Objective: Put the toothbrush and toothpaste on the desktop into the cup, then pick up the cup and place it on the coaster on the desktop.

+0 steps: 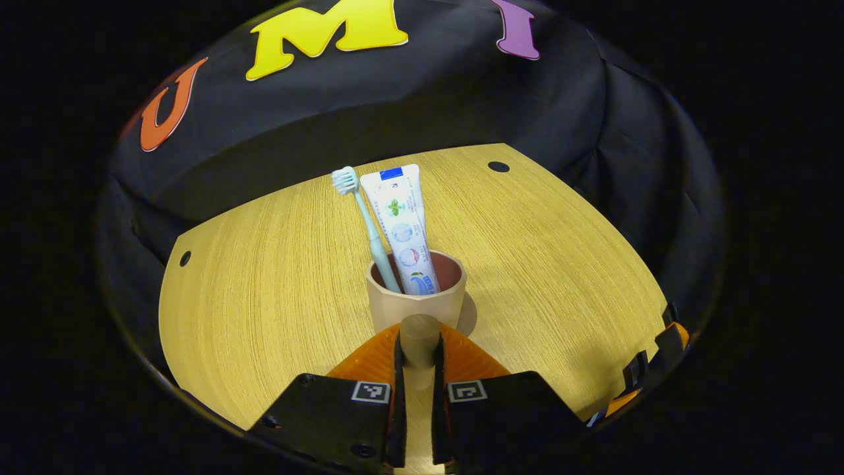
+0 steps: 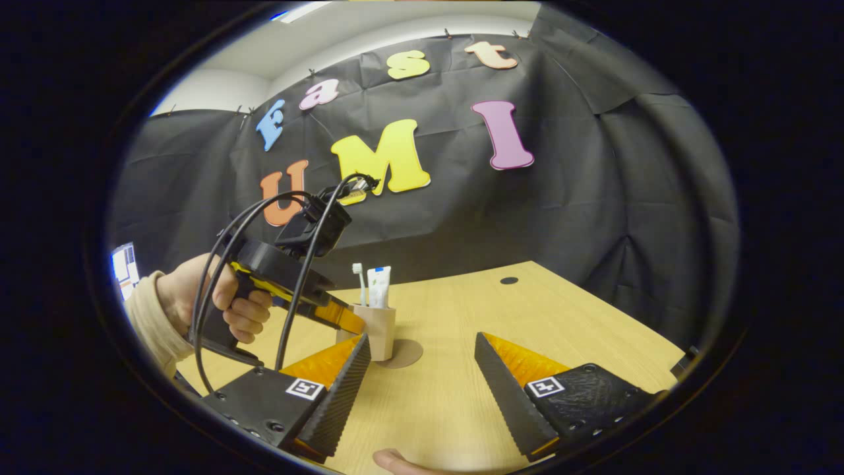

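Observation:
A beige cup [image 1: 415, 303] with a reddish inside holds a pale green toothbrush [image 1: 366, 218] and a white toothpaste tube [image 1: 403, 224], both upright. My left gripper [image 1: 420, 340] is shut on the cup's handle [image 1: 420, 333], which sits between its fingers. A round brown coaster [image 1: 469, 315] peeks out from under the cup's right side. In the right gripper view the cup [image 2: 380, 330] is over the left part of the coaster [image 2: 407, 354]; whether it rests there is unclear. A hand holds the left gripper [image 2: 343, 320] there. My right gripper [image 2: 422, 340] is open above the table.
The wooden table [image 1: 264, 284] has small dark holes [image 1: 498, 167] near its far corners and ends at the black cloth wall. The right gripper [image 1: 659, 359] shows at the table's right edge. A fingertip [image 2: 395, 460] shows at the bottom of the right gripper view.

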The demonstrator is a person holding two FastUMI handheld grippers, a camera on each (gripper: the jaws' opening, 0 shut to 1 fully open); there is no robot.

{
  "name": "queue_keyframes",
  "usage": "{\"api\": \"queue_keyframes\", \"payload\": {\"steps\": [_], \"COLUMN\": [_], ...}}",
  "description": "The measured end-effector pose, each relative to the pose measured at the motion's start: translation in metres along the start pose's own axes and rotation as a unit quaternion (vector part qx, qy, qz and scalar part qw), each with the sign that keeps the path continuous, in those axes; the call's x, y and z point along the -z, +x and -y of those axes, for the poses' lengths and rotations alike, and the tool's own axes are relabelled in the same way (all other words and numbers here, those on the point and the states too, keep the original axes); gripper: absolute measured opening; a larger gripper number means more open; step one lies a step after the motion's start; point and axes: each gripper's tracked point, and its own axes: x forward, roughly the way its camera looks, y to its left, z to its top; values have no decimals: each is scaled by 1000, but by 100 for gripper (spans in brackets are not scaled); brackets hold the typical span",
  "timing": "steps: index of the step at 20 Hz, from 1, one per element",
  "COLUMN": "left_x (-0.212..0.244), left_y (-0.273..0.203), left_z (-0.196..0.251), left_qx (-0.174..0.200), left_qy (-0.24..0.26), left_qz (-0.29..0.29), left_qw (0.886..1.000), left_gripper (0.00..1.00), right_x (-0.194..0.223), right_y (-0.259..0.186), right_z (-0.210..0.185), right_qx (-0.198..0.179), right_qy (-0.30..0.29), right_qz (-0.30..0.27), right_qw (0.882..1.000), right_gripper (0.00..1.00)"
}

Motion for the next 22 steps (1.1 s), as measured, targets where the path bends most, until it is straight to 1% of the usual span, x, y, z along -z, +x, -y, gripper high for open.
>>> {"api": "queue_keyframes", "payload": {"steps": [2, 3, 5, 6, 9, 10, 11, 12, 13, 14, 16, 17, 18, 19, 20, 21, 22], "left_x": [0, 1, 20, 27, 22, 22, 26, 27, 32, 36, 41, 40, 40, 38, 35, 33, 32], "left_y": [3, 6, 18, 23, 34, 32, 31, 26, 20, 15, -2, -15, -28, -41, -50, -63, -80], "left_z": [11, 18, 37, 43, 36, 37, 35, 32, 25, 19, 22, 22, 21, 16, 8, -5, -16], "left_qx": [2, 7, 37, 47, 21, 21, 16, 9, -3, -7, 11, 19, 29, 28, 20, 5, -7], "left_qy": [6, -2, -28, -37, -44, -51, -58, -64, -67, -74, -90, -95, -93, -90, -89, -89, -94], "left_qz": [6, 4, -26, -35, -20, -11, -5, 1, 8, 19, 53, 82, 105, 128, 151, 172, 192], "left_qw": [1000, 1000, 999, 998, 999, 998, 998, 998, 998, 997, 994, 992, 990, 987, 984, 981, 977], "left_gripper": [18, 18, 18, 18, 19, 23, 25, 37, 45, 65, 76, 86, 86, 78, 90, 84, 85], "right_x": [0, 1, 3, 3, 4, 4, 4, 4, 3, 3, 3, 4, 5, 6, 8, 8, 8], "right_y": [1, 0, 1, 0, 0, 0, 1, 0, 0, 0, 0, 0, 0, 0, 0, 0, -1], "right_z": [1, 2, 4, 5, 8, 8, 7, 8, 7, 7, 3, 1, -1, -5, -10, -16, -20], "right_qx": [1, 2, 2, 4, 8, 8, 8, 8, 8, 9, 8, 8, 9, 7, 3, 2, 2], "right_qy": [0, 1, 4, 4, -2, -2, -4, -5, -6, -6, -5, -5, -7, -8, -9, -13, -19], "right_qz": [0, -2, -3, -2, -4, -4, -4, -3, -3, -2, -2, -3, -4, -7, -10, -11, -10], "right_qw": [1000, 1000, 1000, 1000, 1000, 1000, 1000, 1000, 1000, 1000, 1000, 1000, 1000, 1000, 1000, 1000, 1000], "right_gripper": [95, 95, 95, 95, 95, 95, 95, 95, 95, 95, 96, 95, 95, 95, 95, 96, 93]}}
